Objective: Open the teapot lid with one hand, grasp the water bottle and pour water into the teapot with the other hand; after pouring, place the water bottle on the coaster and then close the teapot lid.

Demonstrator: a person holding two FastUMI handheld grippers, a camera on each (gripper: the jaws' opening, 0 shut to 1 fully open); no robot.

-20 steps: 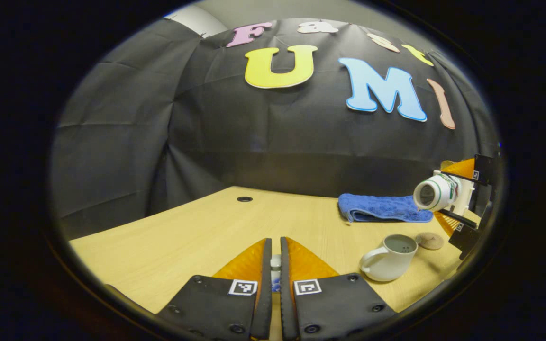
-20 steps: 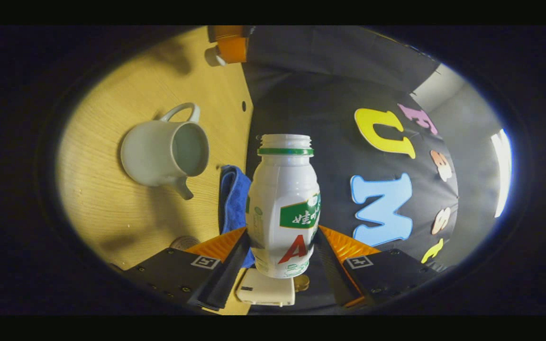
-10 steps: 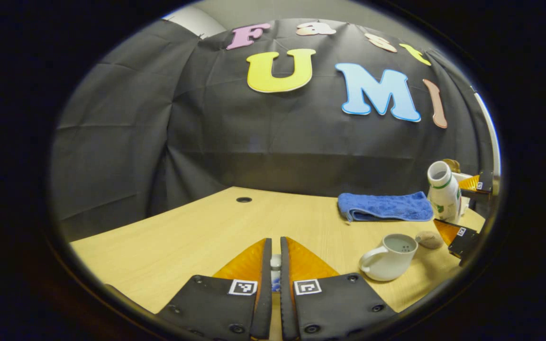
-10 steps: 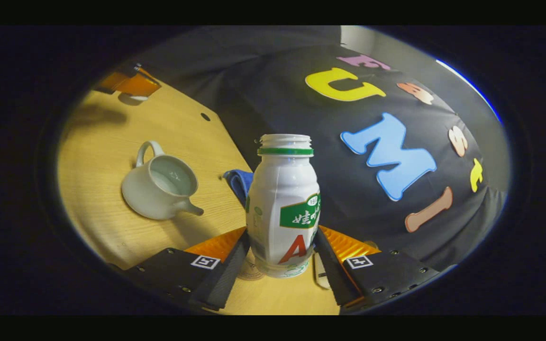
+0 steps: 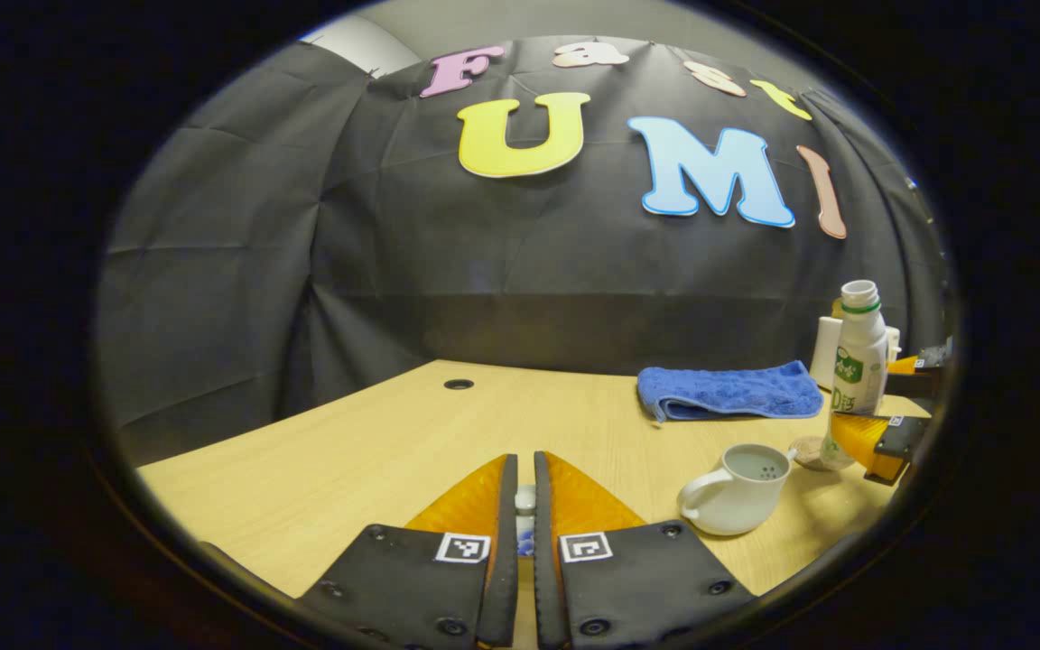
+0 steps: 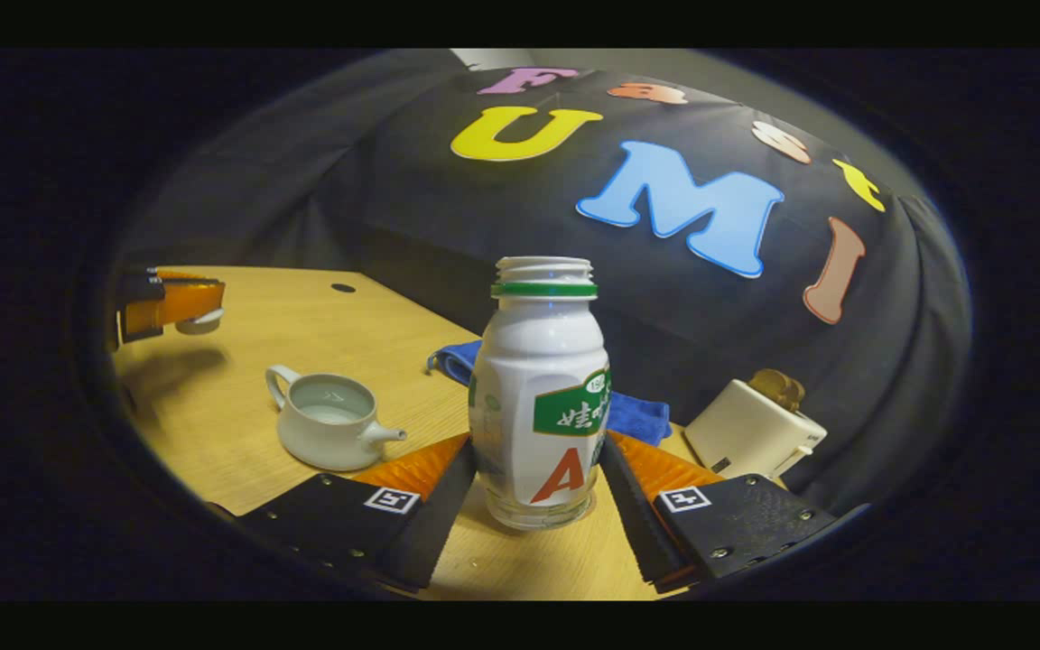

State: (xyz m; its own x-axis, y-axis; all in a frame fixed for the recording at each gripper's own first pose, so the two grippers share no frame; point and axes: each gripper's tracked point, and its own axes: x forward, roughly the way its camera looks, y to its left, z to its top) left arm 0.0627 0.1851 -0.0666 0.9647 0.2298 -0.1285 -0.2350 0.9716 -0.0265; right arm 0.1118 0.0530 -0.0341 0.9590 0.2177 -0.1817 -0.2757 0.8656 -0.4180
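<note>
Two grippers shared the work over the bench (image 5: 376, 433), each with its own charge. Largest of the task's things, the water bottle (image 6: 540, 388) stood upright between the fingers of the right gripper (image 6: 538, 469), which pressed on its lower sides; its neck was open and its base seemed to be at or just above the bench, probably to set it on the coaster (image 5: 811, 451), seen in the left gripper view as a small round thing just beside the bottle's foot. Whether the base already rested there could not be told. Next in size, the teapot (image 6: 330, 433) sat lidless near the bottle, with its spout toward it, and liquid showed inside. Smallest, the lid (image 5: 525, 506) was clamped between the nearly closed fingers of the left gripper (image 5: 525, 487), held well apart from the teapot, likely to keep the mouth free until closing.
</note>
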